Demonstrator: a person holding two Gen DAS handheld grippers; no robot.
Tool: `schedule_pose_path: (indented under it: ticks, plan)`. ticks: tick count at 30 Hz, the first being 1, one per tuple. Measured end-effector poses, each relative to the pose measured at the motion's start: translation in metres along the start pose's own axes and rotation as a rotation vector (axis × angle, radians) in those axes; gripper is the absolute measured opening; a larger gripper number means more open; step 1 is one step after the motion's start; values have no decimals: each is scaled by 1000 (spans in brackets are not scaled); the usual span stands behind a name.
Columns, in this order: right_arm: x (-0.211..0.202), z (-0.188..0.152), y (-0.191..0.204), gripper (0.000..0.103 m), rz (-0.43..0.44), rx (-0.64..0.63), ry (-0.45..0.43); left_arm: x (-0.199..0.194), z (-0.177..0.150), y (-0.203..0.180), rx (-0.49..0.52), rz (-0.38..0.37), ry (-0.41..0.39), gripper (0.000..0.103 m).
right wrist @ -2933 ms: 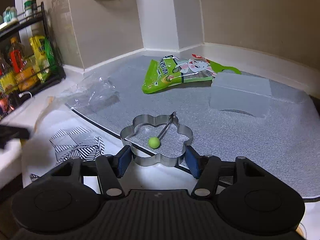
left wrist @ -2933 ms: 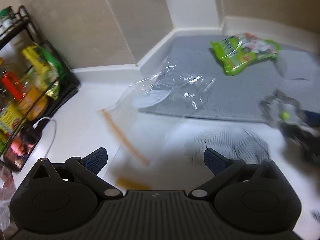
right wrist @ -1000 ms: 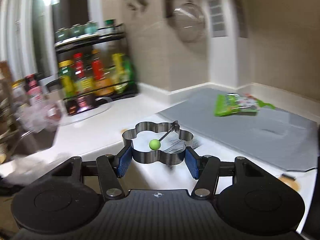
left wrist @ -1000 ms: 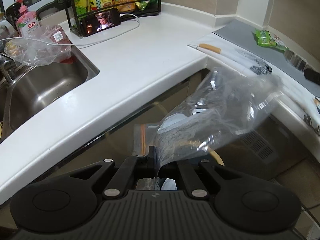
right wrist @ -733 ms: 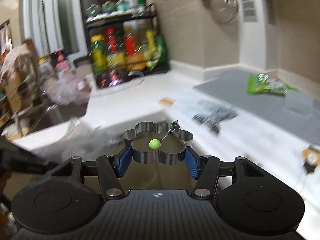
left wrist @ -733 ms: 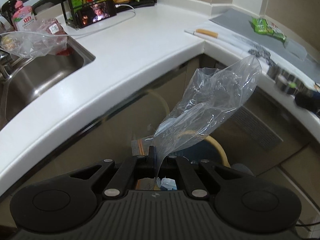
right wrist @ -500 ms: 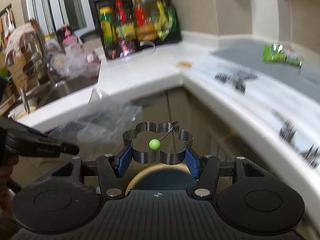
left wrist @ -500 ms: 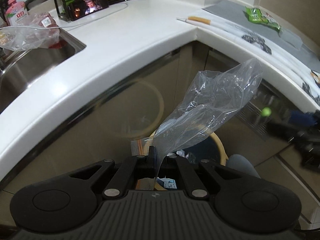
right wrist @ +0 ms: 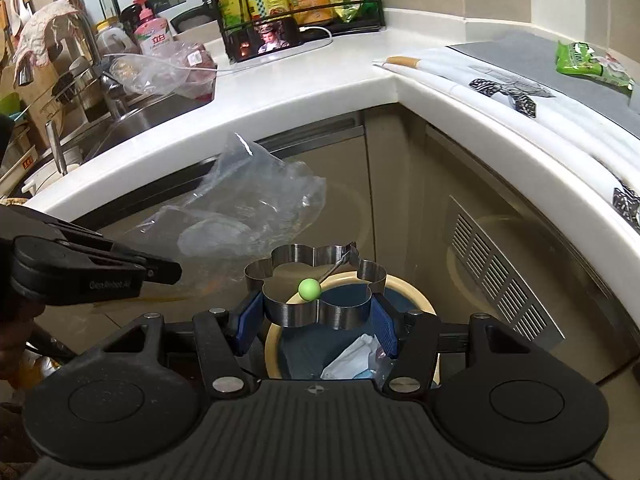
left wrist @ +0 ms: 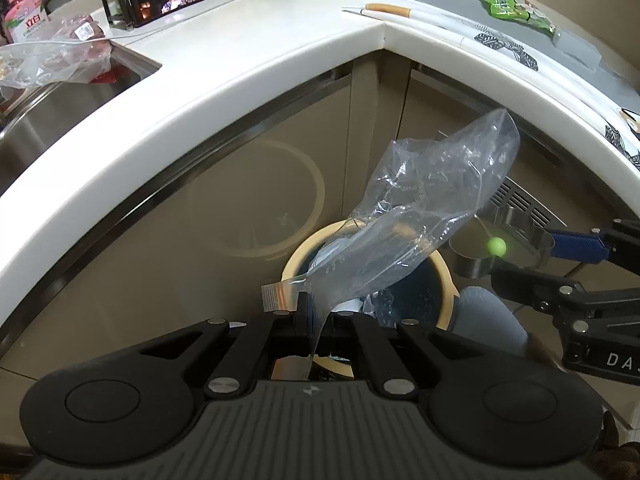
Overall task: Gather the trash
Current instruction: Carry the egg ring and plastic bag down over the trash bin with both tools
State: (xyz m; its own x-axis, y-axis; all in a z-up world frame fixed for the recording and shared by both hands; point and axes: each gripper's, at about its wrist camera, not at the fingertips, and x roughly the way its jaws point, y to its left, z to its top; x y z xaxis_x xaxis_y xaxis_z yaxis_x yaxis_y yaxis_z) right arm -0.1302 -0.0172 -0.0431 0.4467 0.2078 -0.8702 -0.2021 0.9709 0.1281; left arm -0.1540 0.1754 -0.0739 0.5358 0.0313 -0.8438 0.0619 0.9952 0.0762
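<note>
Left hand-held gripper (left wrist: 308,320) is clamped tight on the edge of the clear bag (left wrist: 424,216), and the bag billows up over the bin (left wrist: 448,276) on the floor below the white surface (left wrist: 248,60). Right hand-held gripper (right wrist: 318,316) squeezes the flower-shaped metal ring (right wrist: 316,284) between its blue pads (right wrist: 248,316), green ball at its centre, right above the bin (right wrist: 416,292). Crumpled waste already lies inside. A green packet (right wrist: 588,60) sits back on the grey mat (right wrist: 516,44).
</note>
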Motion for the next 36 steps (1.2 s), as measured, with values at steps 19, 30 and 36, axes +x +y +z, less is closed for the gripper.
schedule_pose_path:
  ticks: [19, 30, 36]
  plan:
    - [4, -2, 0, 60, 1, 9, 18, 7, -3, 2, -27, -5, 19, 0]
    - [10, -3, 0, 60, -2, 0, 31, 12, -3, 2, -26, -10, 36, 0]
    - [11, -3, 0, 60, -1, 3, 35, 14, -2, 0, -19, -10, 41, 0]
